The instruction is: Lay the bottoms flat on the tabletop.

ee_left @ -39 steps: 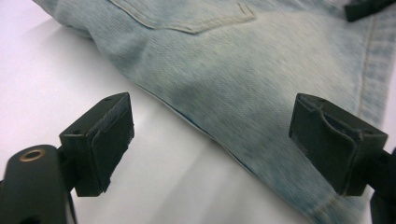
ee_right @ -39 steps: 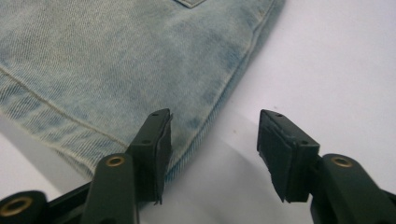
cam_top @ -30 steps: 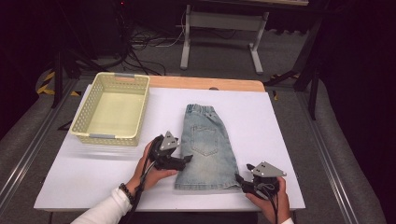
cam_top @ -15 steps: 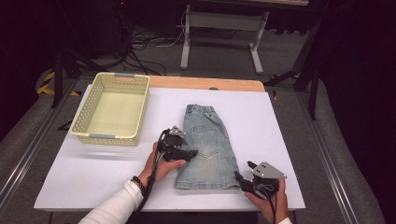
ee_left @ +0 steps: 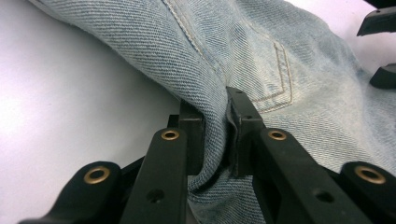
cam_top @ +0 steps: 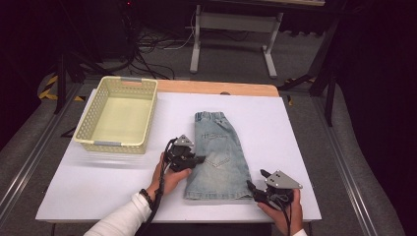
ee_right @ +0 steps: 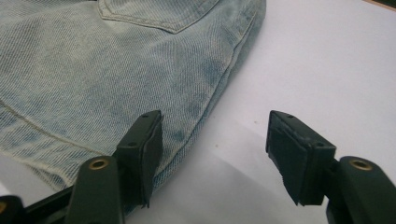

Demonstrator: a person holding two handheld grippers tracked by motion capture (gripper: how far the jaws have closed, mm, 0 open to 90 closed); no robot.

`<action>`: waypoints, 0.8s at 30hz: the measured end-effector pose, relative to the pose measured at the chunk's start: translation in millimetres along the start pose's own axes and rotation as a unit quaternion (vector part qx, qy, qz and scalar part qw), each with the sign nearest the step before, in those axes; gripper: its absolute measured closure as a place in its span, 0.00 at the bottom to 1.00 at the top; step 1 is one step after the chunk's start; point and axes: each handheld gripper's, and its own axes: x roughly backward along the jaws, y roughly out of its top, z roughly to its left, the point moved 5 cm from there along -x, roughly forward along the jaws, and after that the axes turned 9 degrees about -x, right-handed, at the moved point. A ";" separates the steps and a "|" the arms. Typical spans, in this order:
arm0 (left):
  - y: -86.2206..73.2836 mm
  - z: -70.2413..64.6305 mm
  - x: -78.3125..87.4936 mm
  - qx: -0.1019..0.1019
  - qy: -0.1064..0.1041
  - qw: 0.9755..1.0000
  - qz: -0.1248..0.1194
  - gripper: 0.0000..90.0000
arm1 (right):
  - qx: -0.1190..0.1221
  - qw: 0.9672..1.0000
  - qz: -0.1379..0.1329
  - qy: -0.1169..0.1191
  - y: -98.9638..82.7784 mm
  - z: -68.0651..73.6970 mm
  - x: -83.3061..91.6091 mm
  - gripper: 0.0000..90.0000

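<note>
Left tongs [ee_left: 217, 135] just closing, now pinching the denim shorts [cam_top: 219, 155]

Shorts lie flat mid-tabletop [cam_top: 295, 132], hem toward the near edge; right tongs [ee_right: 215, 154] gape wide at the hem's right corner, gripping nothing.

Empty yellow basket [cam_top: 118, 116], white table [cam_top: 295, 128]

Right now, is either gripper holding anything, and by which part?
The left gripper has just closed on the denim shorts, pinching a fold at their left side edge. The right gripper is open at the bottom right corner, holding nothing.
</note>
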 end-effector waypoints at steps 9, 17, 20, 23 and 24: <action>-2.7 3.6 21.1 -0.017 0.017 1.000 0.006 0.89 | 0.000 1.000 -0.006 0.004 1.2 2.5 0.6 0.41; -11.4 13.0 41.0 -0.022 0.034 0.999 0.017 0.89 | 0.004 1.000 -0.003 0.004 1.2 4.4 -0.4 0.41; -14.9 15.4 46.1 -0.021 0.036 0.999 0.020 0.89 | 0.002 1.000 -0.005 0.005 1.6 4.2 -0.5 0.41; -16.7 15.6 48.1 -0.022 0.038 0.999 0.019 0.88 | 0.000 1.000 -0.004 0.003 1.9 3.9 -1.4 0.41; -17.3 15.8 48.5 -0.030 0.040 0.998 0.023 0.88 | 0.001 1.000 -0.004 0.003 2.1 3.8 -1.6 0.41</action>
